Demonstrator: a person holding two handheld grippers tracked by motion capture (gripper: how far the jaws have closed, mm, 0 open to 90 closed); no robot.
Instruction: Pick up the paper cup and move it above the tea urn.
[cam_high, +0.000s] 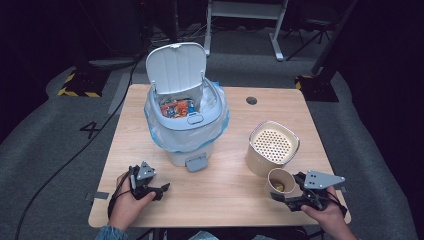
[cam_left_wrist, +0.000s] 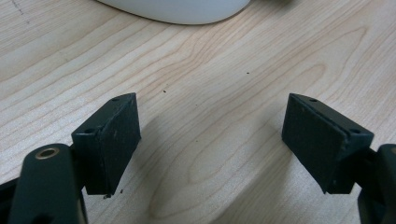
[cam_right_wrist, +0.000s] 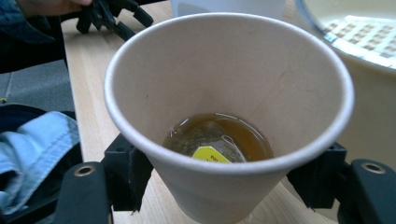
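From above: wooden table (cam_high: 225, 200), lidded bin (cam_high: 186, 117) propped open at centre, ready for waste; strainer tub (cam_high: 272, 147) to its right, probably for draining. Paper cup (cam_high: 281, 182) just before the tub, between the right gripper (cam_high: 290, 196) jaws. Left gripper (cam_high: 161, 190) low near the bin. Left gripper view: jaws wide apart over bare wood, nothing held. Right gripper view: jaws against both cup walls, seemingly gripping; tea bag (cam_right_wrist: 212, 149) in shallow brown liquid.
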